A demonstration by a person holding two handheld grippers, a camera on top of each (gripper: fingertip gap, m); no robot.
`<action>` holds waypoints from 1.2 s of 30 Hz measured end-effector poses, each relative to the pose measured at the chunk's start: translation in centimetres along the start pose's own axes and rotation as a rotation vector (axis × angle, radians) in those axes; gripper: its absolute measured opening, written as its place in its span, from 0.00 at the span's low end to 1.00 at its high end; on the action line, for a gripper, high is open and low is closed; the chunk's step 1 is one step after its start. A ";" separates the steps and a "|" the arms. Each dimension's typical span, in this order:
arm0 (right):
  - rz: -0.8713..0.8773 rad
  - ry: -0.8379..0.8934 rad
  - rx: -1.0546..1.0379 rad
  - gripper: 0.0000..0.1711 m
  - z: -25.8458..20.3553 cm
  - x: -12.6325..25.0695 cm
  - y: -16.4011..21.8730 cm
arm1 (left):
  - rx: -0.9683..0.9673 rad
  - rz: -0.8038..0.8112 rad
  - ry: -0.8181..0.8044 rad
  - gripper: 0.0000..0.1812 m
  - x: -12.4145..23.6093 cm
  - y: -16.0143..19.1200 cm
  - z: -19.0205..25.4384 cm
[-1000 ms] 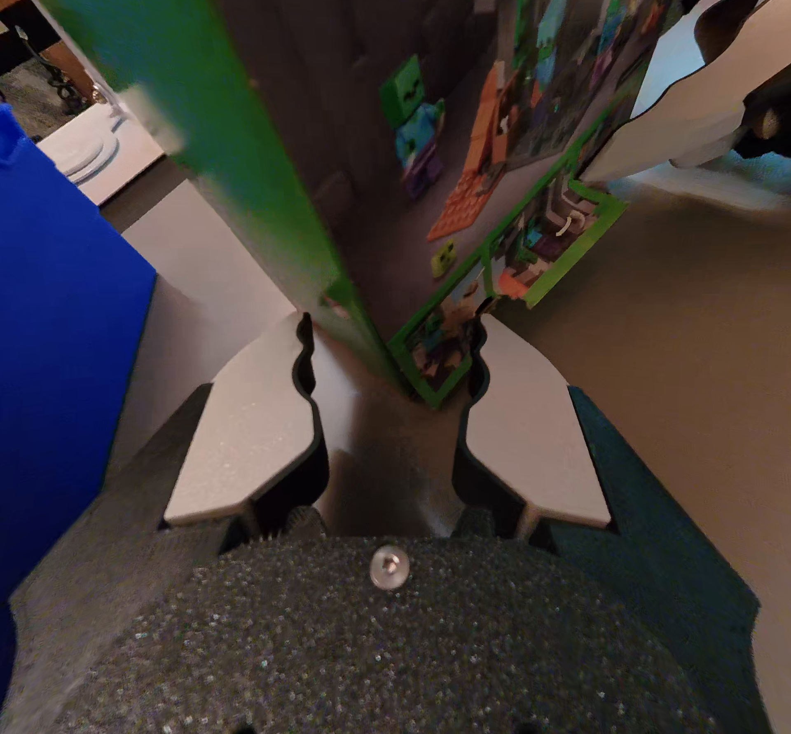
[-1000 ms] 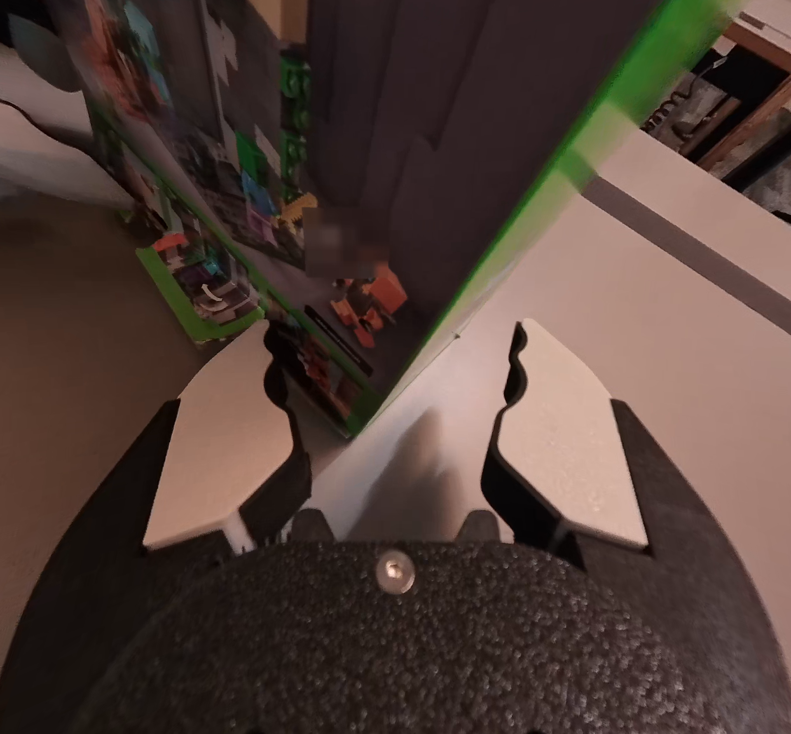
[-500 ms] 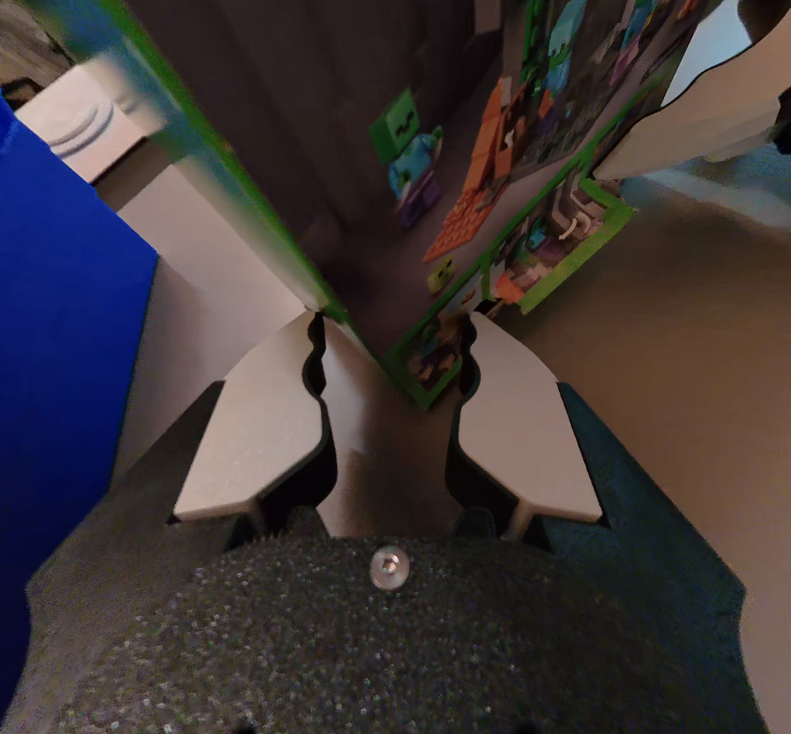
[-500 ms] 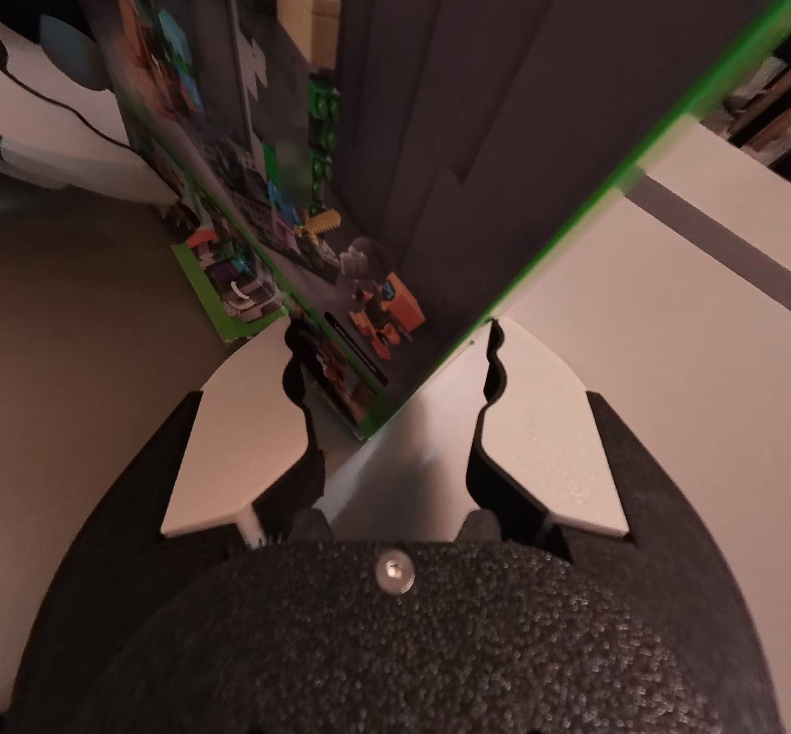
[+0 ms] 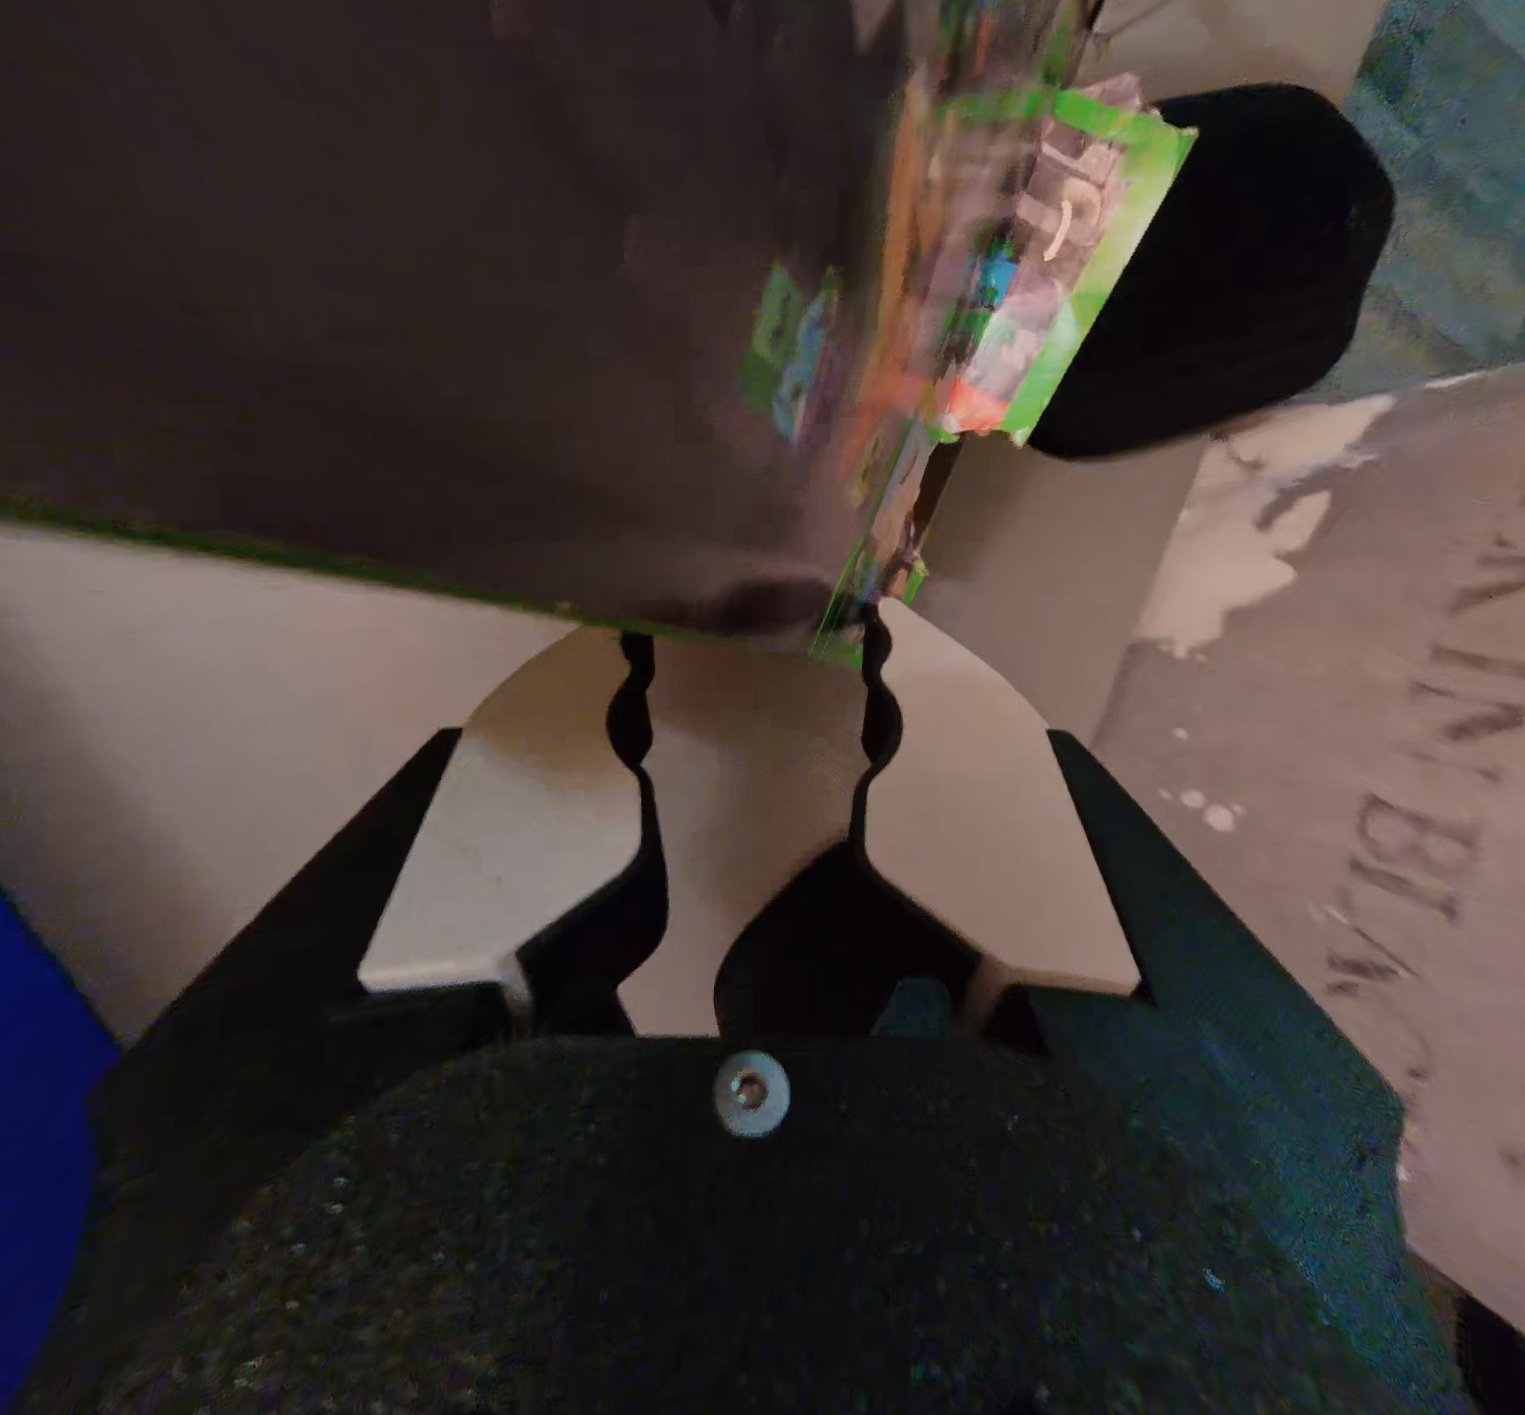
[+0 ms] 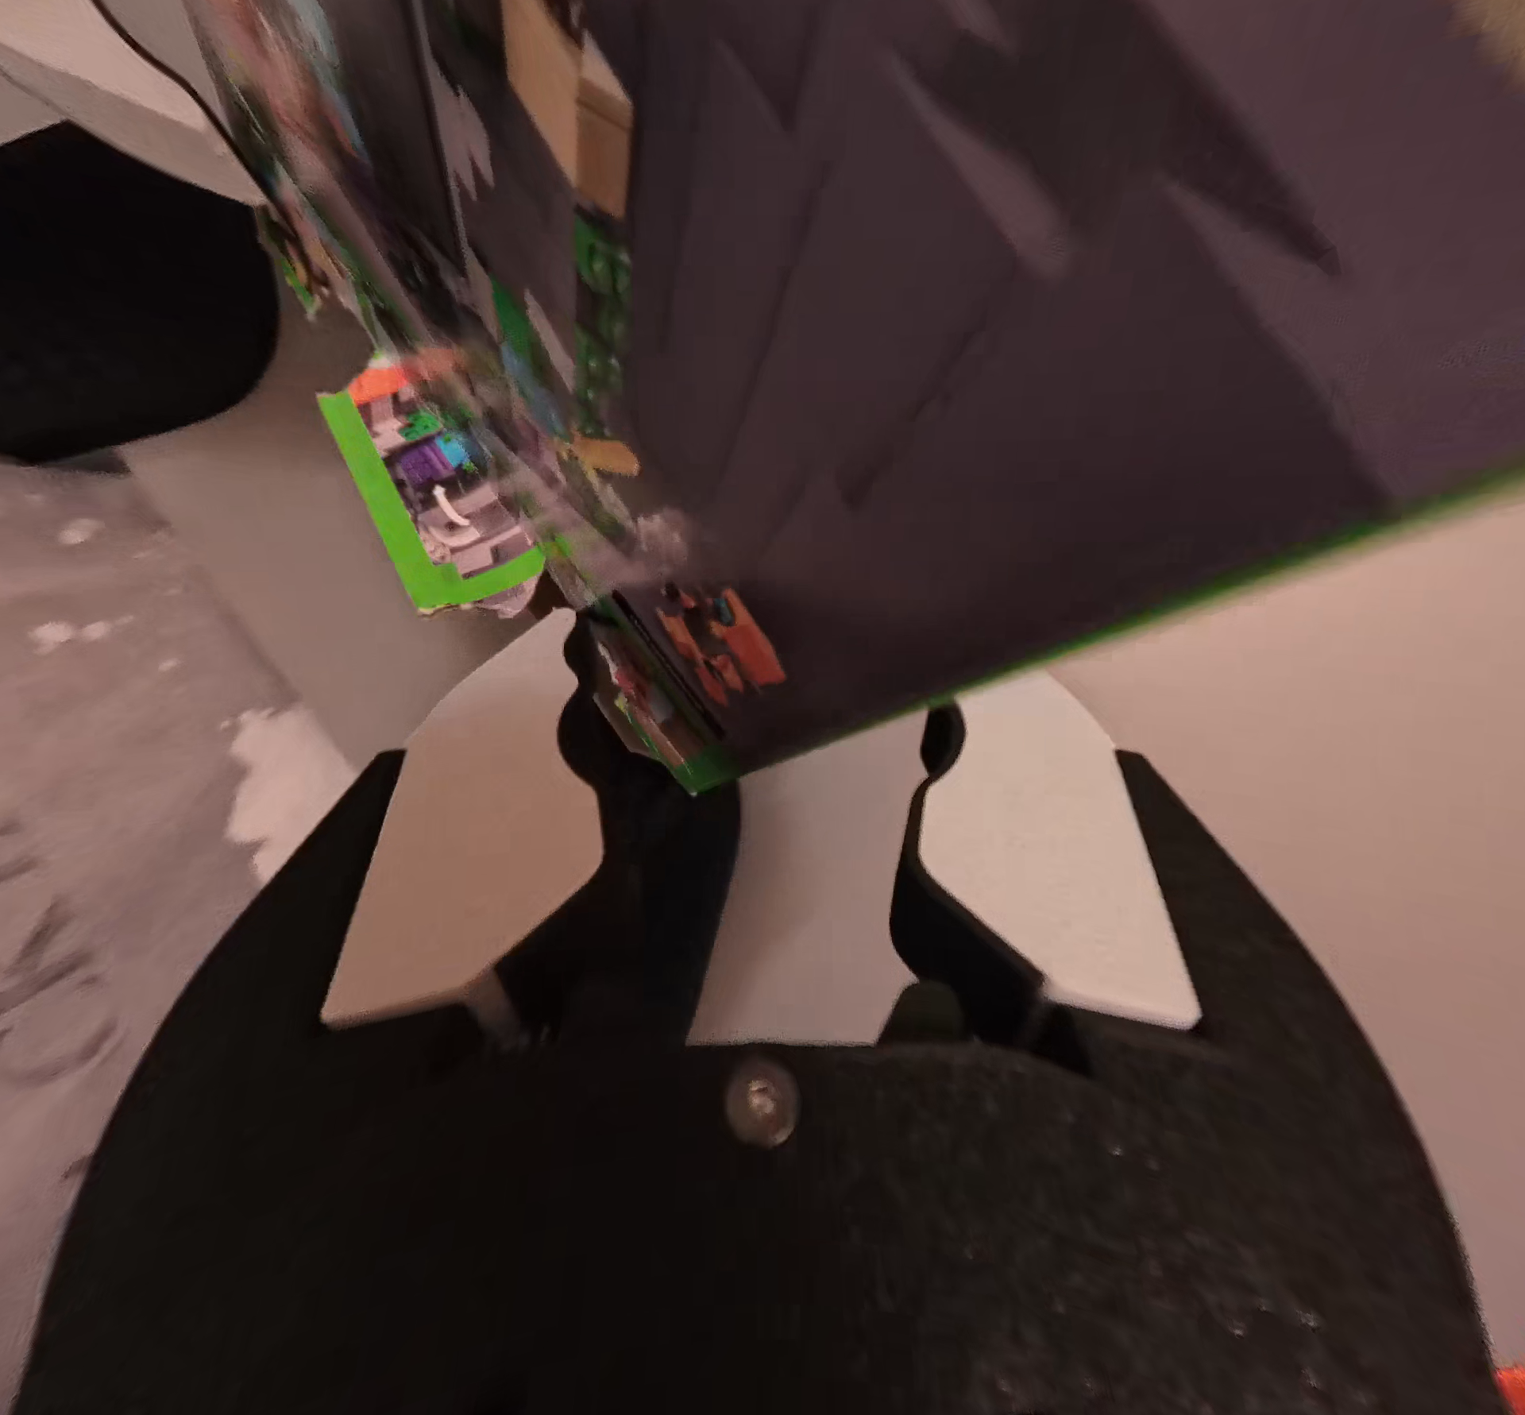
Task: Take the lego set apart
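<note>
The lego box (image 5: 413,220), dark grey with green edges and colourful printed sides, is blurred with motion and hangs tilted over the white table (image 5: 206,674). My left gripper (image 5: 751,632) is closed on the box's lower corner, its fingertips at the green edge. In the right wrist view the box (image 6: 990,302) fills the upper frame. My right gripper (image 6: 759,674) clamps its other lower corner, which sits deep between the fingers. A torn green flap (image 6: 429,533) sticks out of the box's end. What is inside the box is hidden.
A black rounded object (image 5: 1221,261) lies beyond the box and also shows in the right wrist view (image 6: 124,286). A grey patterned rug (image 5: 1362,715) lies past the table edge. A blue object (image 5: 33,1086) is at the left. A thin cable (image 6: 124,30) runs behind. From the left gripper's tips to the grey patterned rug (image 5: 1362,715) is close to 20 centimetres. It turns up in the right wrist view (image 6: 32,772) as well.
Both grippers have closed on the box's lower corners. The box has tipped and swung, and the black object and the rug have come into view.
</note>
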State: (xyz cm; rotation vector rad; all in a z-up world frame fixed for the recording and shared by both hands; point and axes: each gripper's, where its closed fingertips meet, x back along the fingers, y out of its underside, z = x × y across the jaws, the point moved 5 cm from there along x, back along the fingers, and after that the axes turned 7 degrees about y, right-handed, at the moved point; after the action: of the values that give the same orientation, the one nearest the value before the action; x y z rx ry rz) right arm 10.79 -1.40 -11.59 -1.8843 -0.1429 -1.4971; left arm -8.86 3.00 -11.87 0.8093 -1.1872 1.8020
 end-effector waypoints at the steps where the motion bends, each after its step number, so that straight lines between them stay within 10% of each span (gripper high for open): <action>1: -0.028 -0.015 -0.010 0.45 0.1 -0.1 0.2 | -0.008 -0.009 0.002 0.27 0.3 -0.3 0.1; 16: 0.004 -0.098 -0.205 0.49 6.9 -5.9 -0.5 | 0.133 0.223 0.107 0.26 -1.5 -4.1 -9.1; 24: 0.315 0.101 -0.160 0.47 7.3 -3.8 1.1 | -0.044 0.441 -0.150 0.25 0.1 -1.5 -8.0; 29: 0.465 0.365 -0.028 0.48 5.1 -0.9 2.5 | -0.227 0.478 -0.386 0.27 -1.1 -0.2 -5.2; 36: 0.414 0.295 0.416 0.47 -2.5 -2.7 1.8 | -0.453 0.402 -0.503 0.28 -2.2 -4.8 -2.5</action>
State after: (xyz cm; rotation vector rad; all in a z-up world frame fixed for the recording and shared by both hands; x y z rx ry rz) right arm 8.79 -3.32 -14.63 -1.2570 0.0681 -1.3163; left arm -3.83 5.85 -12.61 0.8130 -2.1202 1.5652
